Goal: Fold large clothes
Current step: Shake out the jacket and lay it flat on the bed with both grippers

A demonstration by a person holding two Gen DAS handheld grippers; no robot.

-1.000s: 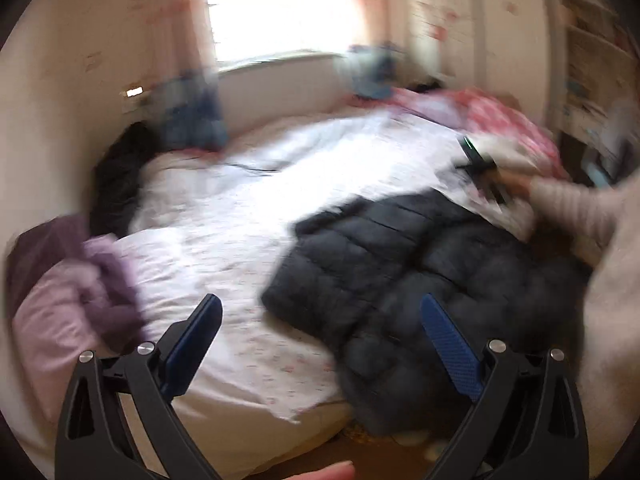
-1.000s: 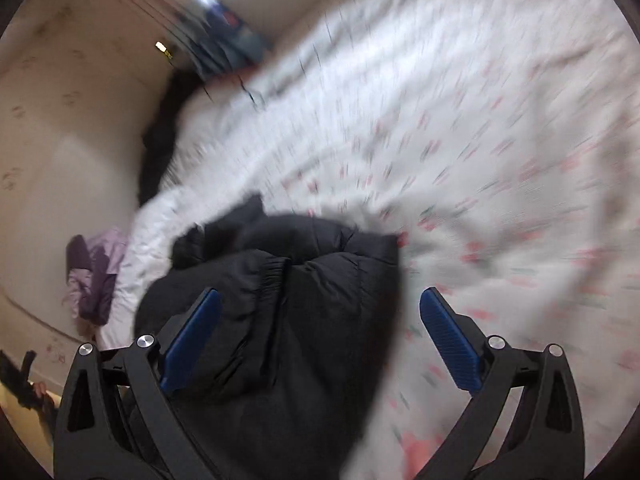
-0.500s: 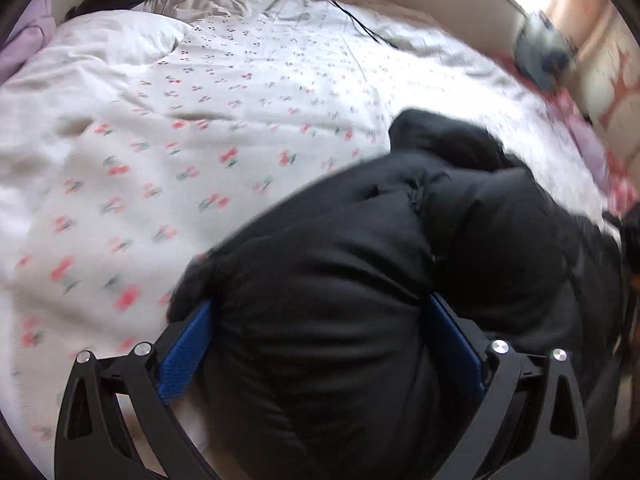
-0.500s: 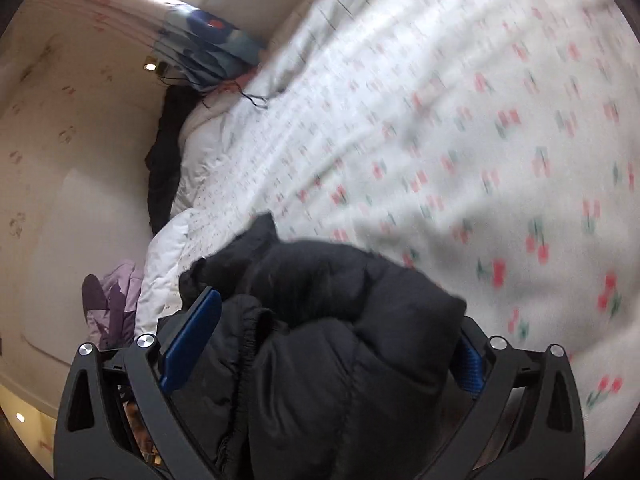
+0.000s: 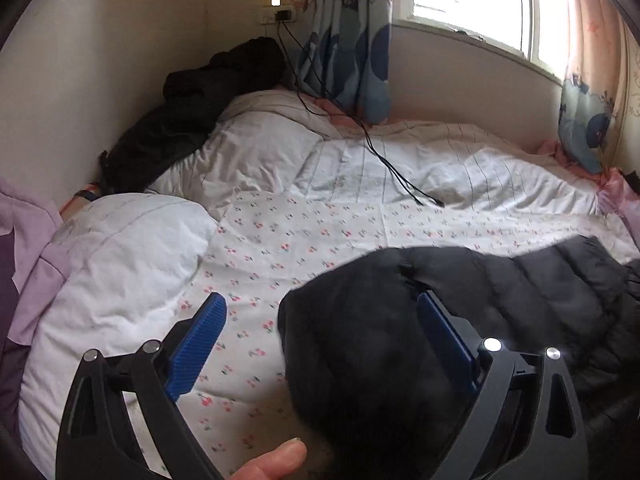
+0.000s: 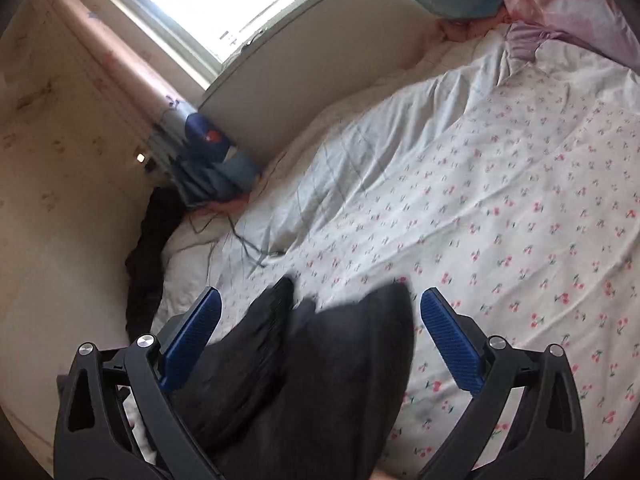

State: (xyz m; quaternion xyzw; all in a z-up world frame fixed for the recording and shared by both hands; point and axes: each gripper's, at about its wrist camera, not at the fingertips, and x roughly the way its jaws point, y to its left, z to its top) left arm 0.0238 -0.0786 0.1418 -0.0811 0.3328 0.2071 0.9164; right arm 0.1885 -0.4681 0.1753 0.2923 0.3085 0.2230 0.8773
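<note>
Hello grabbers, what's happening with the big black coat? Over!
Left gripper open, right gripper open, fingers either side of the black coat. Coat bunched on the cherry-print quilt, not folded. Black cable lies farther back, clear of it.

Both the left gripper (image 5: 320, 344) and right gripper (image 6: 320, 336) hold their jaws spread wide.
</note>
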